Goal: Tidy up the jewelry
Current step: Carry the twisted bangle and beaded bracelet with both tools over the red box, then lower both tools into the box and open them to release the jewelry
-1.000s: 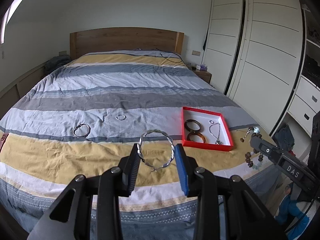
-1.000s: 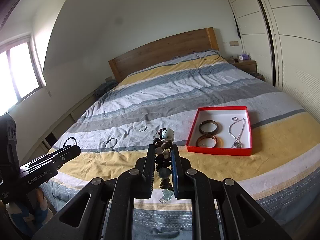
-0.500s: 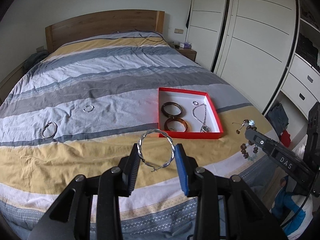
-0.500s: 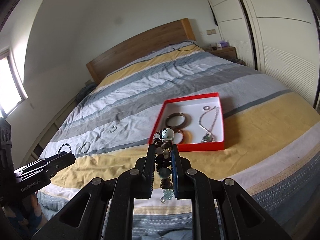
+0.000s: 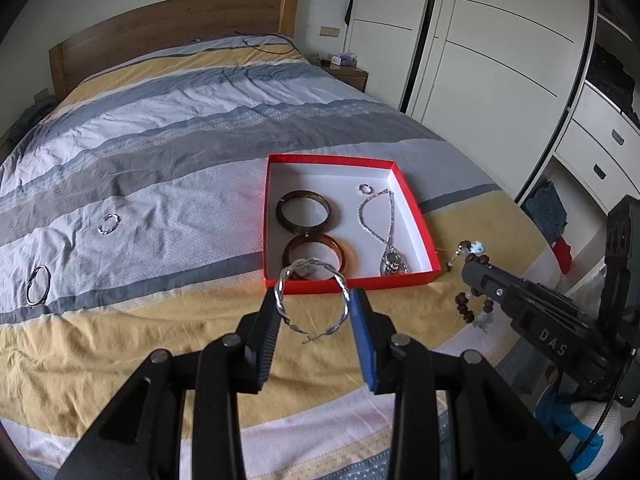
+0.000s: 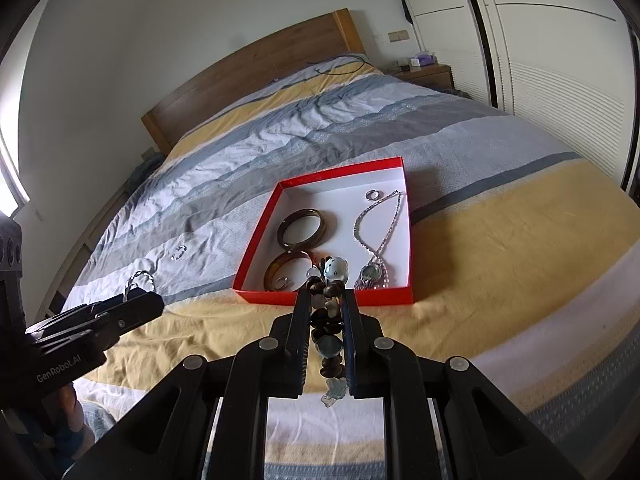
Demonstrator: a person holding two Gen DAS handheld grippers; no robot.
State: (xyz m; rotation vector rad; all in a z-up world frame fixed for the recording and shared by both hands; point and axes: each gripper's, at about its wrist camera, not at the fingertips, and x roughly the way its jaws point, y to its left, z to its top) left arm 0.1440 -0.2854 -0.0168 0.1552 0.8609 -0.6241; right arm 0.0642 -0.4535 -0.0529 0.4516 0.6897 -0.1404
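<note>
My left gripper [image 5: 314,300] is shut on a twisted silver bangle [image 5: 312,300], held upright just short of the red box [image 5: 352,282]. My right gripper [image 6: 326,300] is shut on a brown beaded bracelet [image 6: 326,316] with a pale bead charm, at the box's [image 6: 256,254] near edge. The white-lined box holds two brown bangles [image 5: 304,212], a silver necklace [image 5: 380,220] and a small ring [image 5: 364,188]. On the bedspread to the left lie a small silver ring [image 5: 108,224] and a larger silver hoop [image 5: 38,284]. The right gripper [image 5: 470,270] also shows at the right of the left wrist view.
Everything lies on a striped yellow, grey and white bedspread [image 5: 160,160] with a wooden headboard [image 5: 172,28] behind. White wardrobe doors [image 5: 500,60] stand along the right, with drawers and clothes on the floor. The bed's near edge runs below both grippers.
Both grippers have moved forward and down toward the red box, each still holding its piece. The box now looks larger and closer in both views.
</note>
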